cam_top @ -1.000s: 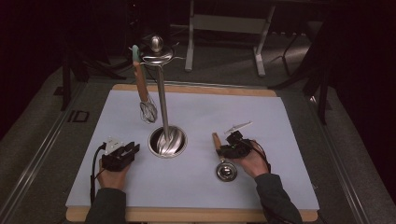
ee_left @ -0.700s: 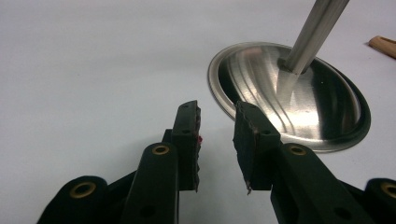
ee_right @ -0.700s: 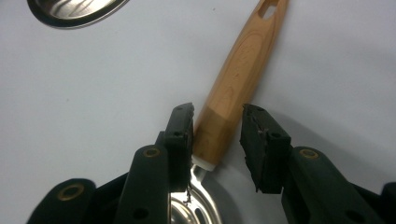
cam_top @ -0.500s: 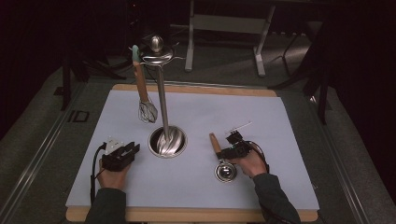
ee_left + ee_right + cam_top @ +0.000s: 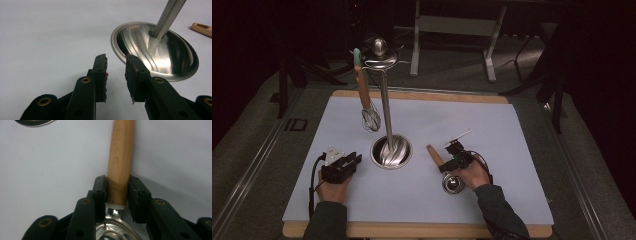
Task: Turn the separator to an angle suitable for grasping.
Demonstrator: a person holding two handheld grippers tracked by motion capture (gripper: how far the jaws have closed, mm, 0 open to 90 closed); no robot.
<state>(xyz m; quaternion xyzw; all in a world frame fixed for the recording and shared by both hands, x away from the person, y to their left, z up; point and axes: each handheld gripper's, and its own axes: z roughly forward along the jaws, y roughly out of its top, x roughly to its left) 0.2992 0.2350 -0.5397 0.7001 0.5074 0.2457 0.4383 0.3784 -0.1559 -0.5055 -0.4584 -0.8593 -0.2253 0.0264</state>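
Observation:
A steel ladle [image 5: 452, 183] with a wooden handle [image 5: 433, 154] lies on the pale mat, right of the stand's round steel base [image 5: 391, 151]. My right gripper [image 5: 446, 163] straddles the handle [image 5: 121, 152] just above the steel head [image 5: 115, 230]. Its jaws have just been closing, and both pads now touch the wood. My left gripper [image 5: 352, 161] rests on the mat left of the base [image 5: 155, 50], open [image 5: 116, 62] with nothing between its fingers. A whisk [image 5: 370, 119] with a wooden handle hangs from the stand's top.
The stand's steel pole [image 5: 384, 100] rises from the base at the mat's middle. The mat [image 5: 512, 130] lies on a wooden board. Behind the table, chair and table legs [image 5: 489, 55] stand on a dark floor.
The right hand has shifted slightly to the left over the ladle's handle, and the handle has moved a little with it. The left hand has kept still.

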